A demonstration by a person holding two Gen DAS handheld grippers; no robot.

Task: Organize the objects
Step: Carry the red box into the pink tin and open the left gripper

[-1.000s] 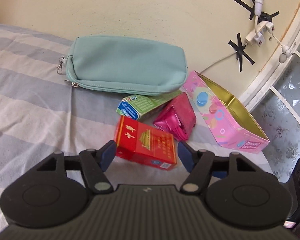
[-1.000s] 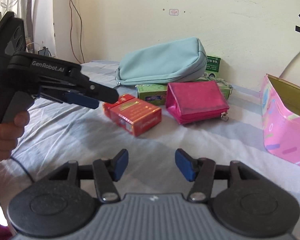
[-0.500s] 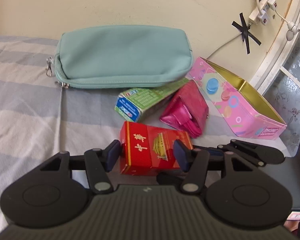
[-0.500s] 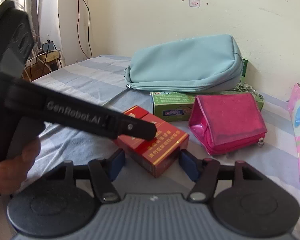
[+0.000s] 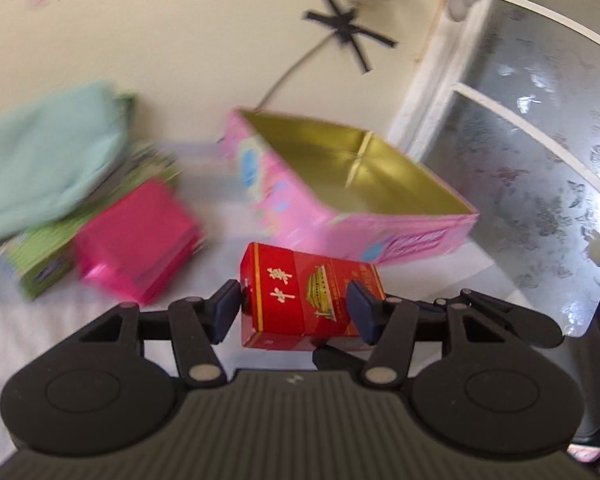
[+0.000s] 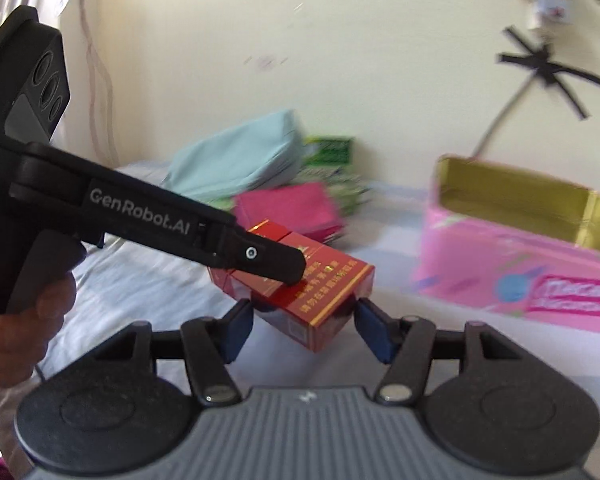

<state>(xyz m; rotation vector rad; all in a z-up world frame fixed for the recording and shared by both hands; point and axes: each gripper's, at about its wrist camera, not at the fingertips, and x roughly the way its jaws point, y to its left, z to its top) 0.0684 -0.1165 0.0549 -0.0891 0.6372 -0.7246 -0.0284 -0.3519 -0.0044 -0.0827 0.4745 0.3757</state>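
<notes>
Between the pads of the left hand-held gripper (image 5: 294, 308) sits the red box (image 5: 300, 296), clamped by its narrow sides and lifted clear of the bed (image 5: 228, 248), near the open pink tin (image 5: 340, 184), likely its destination. Right hand-held gripper (image 6: 304, 326) hangs half open beneath the box, gripping nothing

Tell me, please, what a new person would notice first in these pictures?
First, the red box, low in the middle, gripped by the left gripper and raised off the bed; the right gripper has its fingers on either side of the box. Behind it to the right stands the open pink tin with a gold inside. At the left lie a pink wallet and a teal pouch.
</notes>
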